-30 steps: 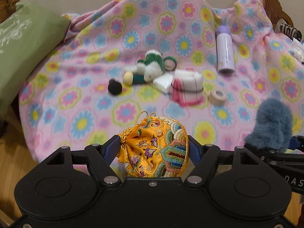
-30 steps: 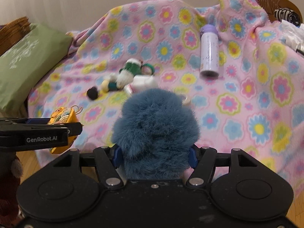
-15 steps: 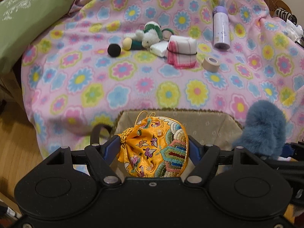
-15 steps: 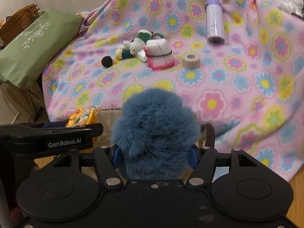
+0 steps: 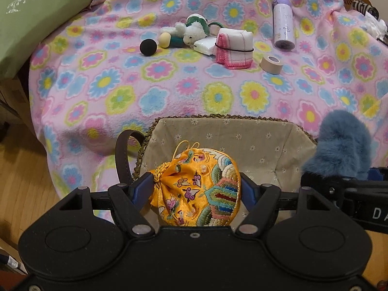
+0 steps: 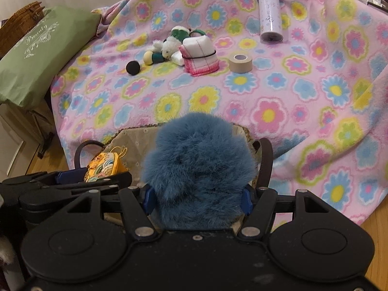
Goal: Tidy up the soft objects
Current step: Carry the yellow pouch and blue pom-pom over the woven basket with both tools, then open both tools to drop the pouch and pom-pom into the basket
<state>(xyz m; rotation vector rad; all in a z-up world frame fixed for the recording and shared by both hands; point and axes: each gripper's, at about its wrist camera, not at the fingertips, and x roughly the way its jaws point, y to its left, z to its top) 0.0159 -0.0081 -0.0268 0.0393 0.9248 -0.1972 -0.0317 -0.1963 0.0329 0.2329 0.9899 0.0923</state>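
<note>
Left gripper [image 5: 196, 189] is clamping an embroidered yellow drawstring pouch [image 5: 196, 191] between its jaws, hanging over the fabric-lined basket [image 5: 242, 140] at the foot of the flowered blanket [image 5: 169, 92]. Right gripper [image 6: 197, 198] is squeezing a blue furry pom-pom [image 6: 198, 167] over the same basket, just beside the pouch. Lying further back on the blanket are a black ball [image 5: 148, 47], plush toy [image 5: 194, 30], banded folded cloth [image 5: 234, 47], tape roll [image 5: 271, 64] and purple bottle [image 5: 283, 23].

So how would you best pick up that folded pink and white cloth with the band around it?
Pinch the folded cloth across its banded middle, coming down from above. It lies as a plump bundle and the band holds the folds together. Its left side touches a white packet.
</note>
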